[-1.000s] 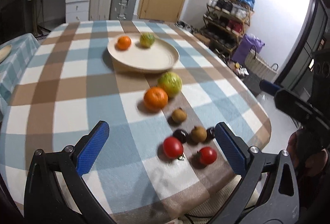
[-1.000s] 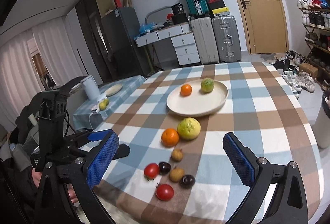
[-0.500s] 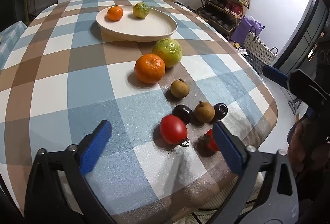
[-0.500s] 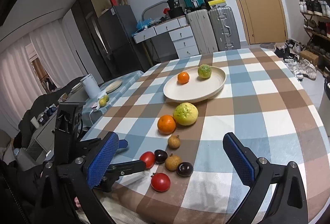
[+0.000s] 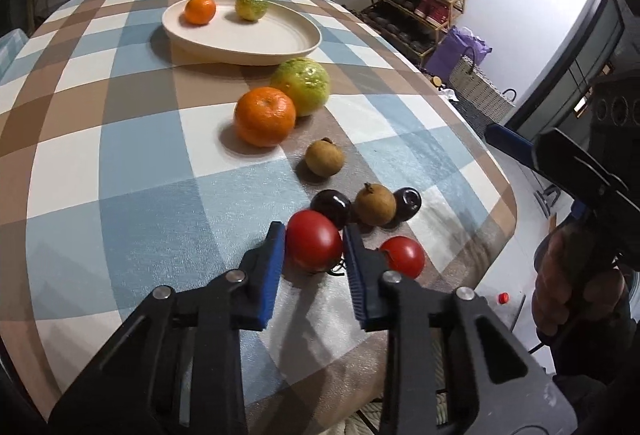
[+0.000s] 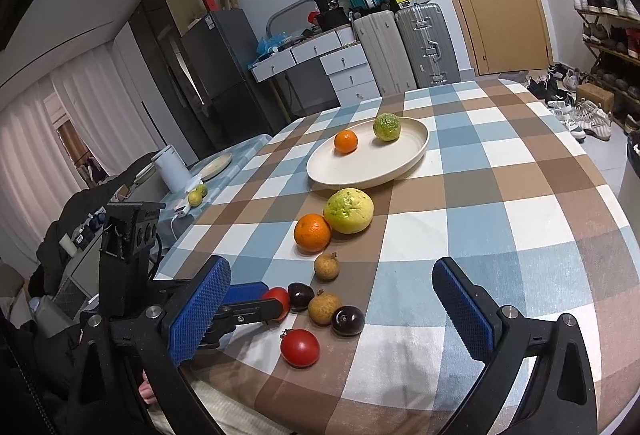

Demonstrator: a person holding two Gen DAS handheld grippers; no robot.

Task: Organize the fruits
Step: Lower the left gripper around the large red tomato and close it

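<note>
My left gripper [image 5: 314, 249] is shut on a red tomato [image 5: 313, 245] that rests on the checked tablecloth; the same tomato shows in the right wrist view [image 6: 279, 301]. A second tomato [image 5: 402, 257] lies just right of it. Two dark plums [image 5: 332, 206] [image 5: 408, 202] and two brown longans [image 5: 375, 209] [image 5: 324, 157] lie behind. An orange [image 5: 265, 116] and a green-yellow citrus [image 5: 302, 86] sit farther back. A cream plate [image 5: 256, 35] holds a small orange [image 5: 199, 10] and a small green fruit [image 5: 251, 5]. My right gripper [image 6: 332, 309] is open and empty above the near table edge.
The table edge [image 5: 500, 187] drops off at the right, with a woven basket [image 5: 478, 91] and a shoe rack [image 5: 420, 11] beyond. In the right wrist view a side table with a white kettle [image 6: 170, 167] stands at the left, and suitcases [image 6: 404, 47] at the back.
My left gripper moved forward and down to the nearer tomato and closed its fingers on it. My right gripper stayed open and shifted slightly.
</note>
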